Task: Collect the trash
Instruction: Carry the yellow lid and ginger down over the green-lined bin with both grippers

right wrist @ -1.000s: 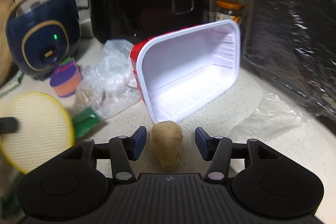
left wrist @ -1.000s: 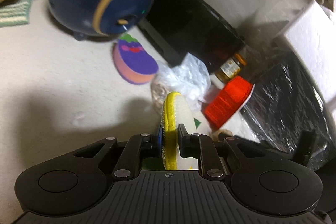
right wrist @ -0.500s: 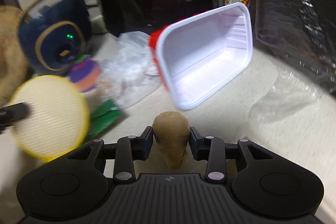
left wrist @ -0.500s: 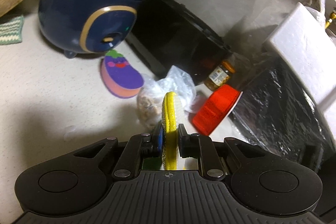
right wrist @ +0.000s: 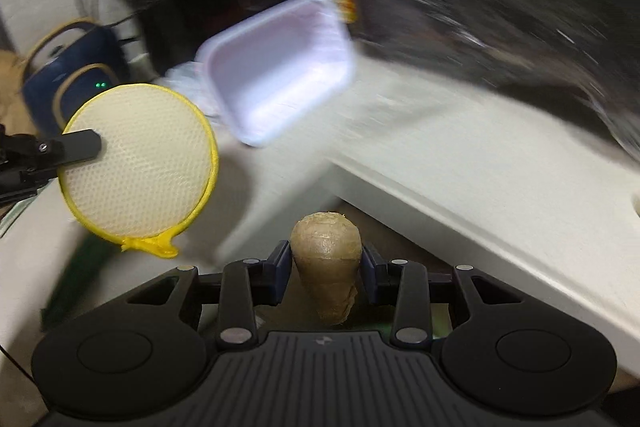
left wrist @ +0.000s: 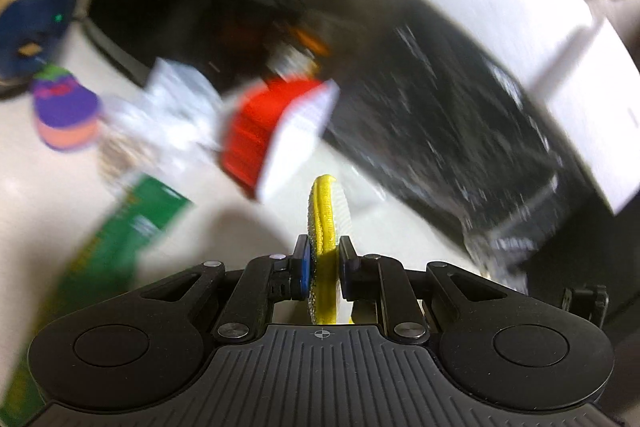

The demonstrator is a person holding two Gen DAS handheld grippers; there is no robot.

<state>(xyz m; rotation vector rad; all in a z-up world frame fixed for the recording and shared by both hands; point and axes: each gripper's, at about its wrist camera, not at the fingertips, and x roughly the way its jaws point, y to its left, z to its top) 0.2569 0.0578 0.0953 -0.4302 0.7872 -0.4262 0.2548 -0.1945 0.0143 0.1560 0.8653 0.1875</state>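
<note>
Both hands have swung toward the black bag [left wrist: 460, 131], and everything now streaks with blur. The right gripper [right wrist: 325, 263] has just closed its fingers onto the brown root piece [right wrist: 326, 259], which was lying loose between them a second ago; it now hangs past the surface [right wrist: 460, 163] edge. The left gripper [left wrist: 323, 267] stays clamped on the yellow-rimmed scrubber [left wrist: 325, 219], edge-on. The red tub [left wrist: 260, 131] lies tipped beside the bag. The green wrapper's [left wrist: 132, 223] print is unreadable.

Left tool [left wrist: 323, 261] clamped shut, right tool [right wrist: 326, 259] gripping, jaws just closed
</note>
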